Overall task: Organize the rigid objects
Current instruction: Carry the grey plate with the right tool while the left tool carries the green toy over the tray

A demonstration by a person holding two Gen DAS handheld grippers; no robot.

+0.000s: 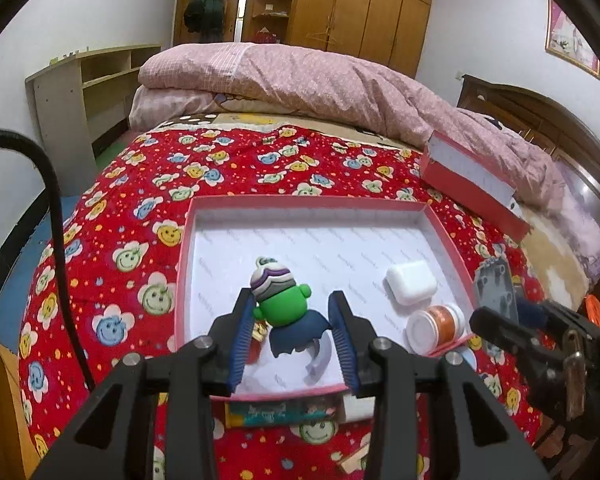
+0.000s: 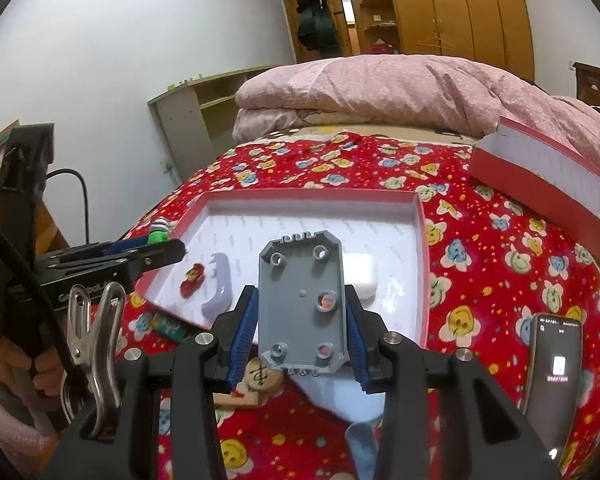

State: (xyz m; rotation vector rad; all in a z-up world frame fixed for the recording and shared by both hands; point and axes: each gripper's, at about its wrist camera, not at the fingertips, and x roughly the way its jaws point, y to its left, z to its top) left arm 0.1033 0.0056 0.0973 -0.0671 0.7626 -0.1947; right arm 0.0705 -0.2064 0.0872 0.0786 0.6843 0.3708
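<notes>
A shallow red box (image 1: 186, 240) with a white lining lies open on the flowered bedspread. My left gripper (image 1: 292, 320) hangs over the box's near left part, shut on a green toy figure (image 1: 286, 306) with a striped hat and blue cape. My right gripper (image 2: 300, 308) is shut on a grey plate (image 2: 300, 300) with round holes, held upright over the box's (image 2: 420, 240) near edge. From the left wrist view the grey plate (image 1: 494, 288) shows at the right. Inside the box lie a white case (image 1: 410, 286), a small jar (image 1: 436, 326), a red piece (image 2: 194, 280) and a lavender curved piece (image 2: 218, 288).
The box lid (image 2: 540, 184) leans at the back right near a pink quilt (image 1: 300, 80). A phone (image 2: 554, 376) lies at the right. In front of the box lie a wooden disc (image 2: 262, 376), a wooden block (image 2: 236, 400), a green packet (image 2: 170, 326) and a pale blue cloth (image 2: 340, 400).
</notes>
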